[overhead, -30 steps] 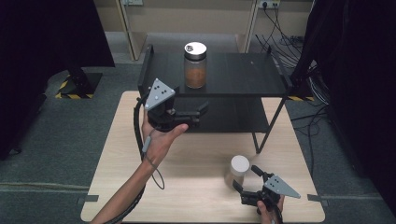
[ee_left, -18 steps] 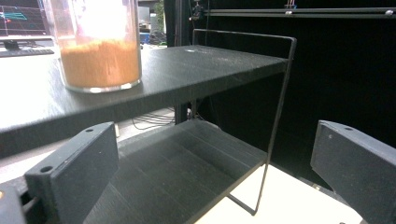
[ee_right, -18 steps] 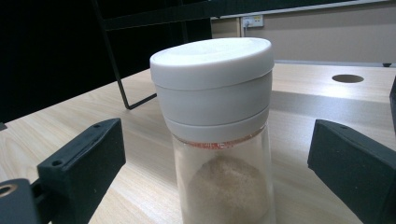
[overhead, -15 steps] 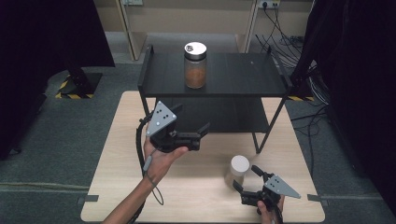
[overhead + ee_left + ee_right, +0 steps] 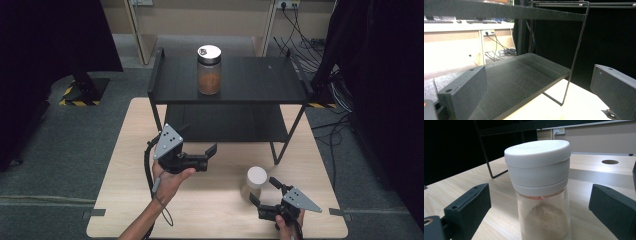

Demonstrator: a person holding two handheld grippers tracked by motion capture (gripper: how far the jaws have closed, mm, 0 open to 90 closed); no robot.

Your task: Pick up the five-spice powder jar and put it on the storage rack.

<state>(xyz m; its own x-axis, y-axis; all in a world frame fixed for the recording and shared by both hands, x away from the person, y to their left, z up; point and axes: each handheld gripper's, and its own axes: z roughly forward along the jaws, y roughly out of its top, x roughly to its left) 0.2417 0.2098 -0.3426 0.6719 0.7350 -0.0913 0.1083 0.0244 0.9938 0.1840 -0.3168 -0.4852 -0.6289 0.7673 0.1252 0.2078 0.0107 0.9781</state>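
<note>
Pale wood forms the bench [image 5: 215,200] in the high view, where the left gripper [image 5: 212,152] is held with its fingers spread wide and empty before the black shelf rack [image 5: 230,85], whose top carries a brown-filled jar [image 5: 209,70], while the right gripper [image 5: 263,192] is held with its fingers wide either side of a white-capped jar [image 5: 256,181]. Beyond the parted left fingers [image 5: 464,92], the rack's lower shelf [image 5: 524,72] is seen in the left gripper view. Between the open right fingers [image 5: 469,207], untouched by either, the white-capped jar [image 5: 540,187] is seen standing upright in the right gripper view.
</note>
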